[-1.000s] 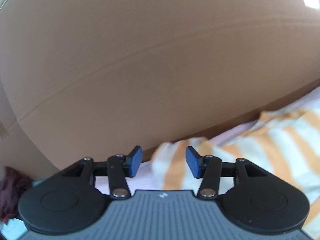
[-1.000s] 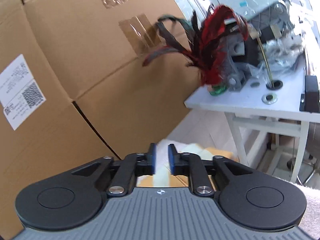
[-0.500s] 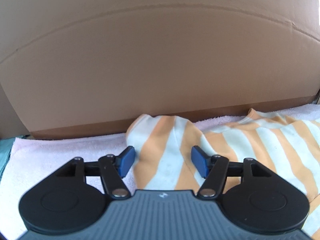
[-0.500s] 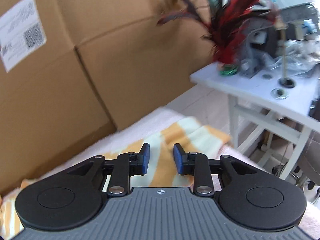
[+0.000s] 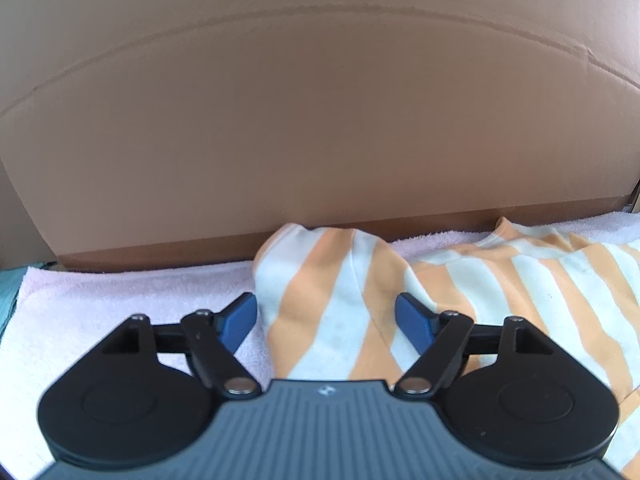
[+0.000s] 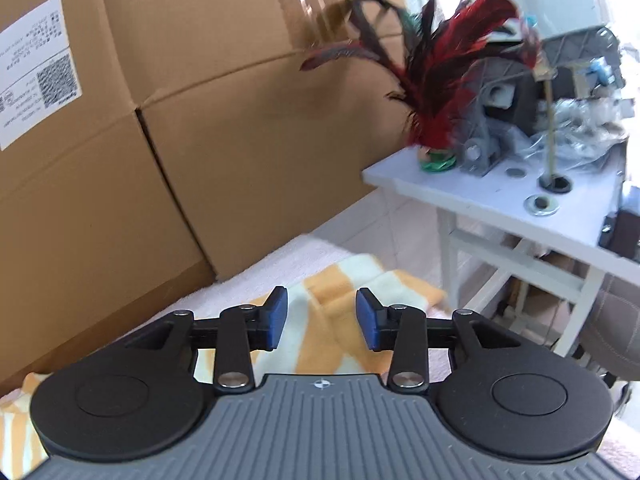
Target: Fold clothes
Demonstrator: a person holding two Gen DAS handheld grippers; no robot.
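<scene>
An orange-and-white striped shirt [image 5: 500, 280] lies on a pale pink towel [image 5: 120, 300]. In the left wrist view one sleeve [image 5: 320, 280] lies between the blue pads of my left gripper [image 5: 328, 322], which is wide open just above it. In the right wrist view the other sleeve [image 6: 360, 280] lies near the towel's end, below my right gripper [image 6: 322, 318], which is open and empty over it.
Large cardboard boxes [image 5: 320, 100] stand right behind the towel; they also fill the left of the right wrist view [image 6: 200, 120]. A white table [image 6: 500, 208] with a red feather duster [image 6: 448, 88] and grey machine parts stands to the right.
Both grippers have dropped toward the shirt. The left gripper has opened wider around the sleeve. The right gripper, shut a second ago, has opened over the other sleeve.
</scene>
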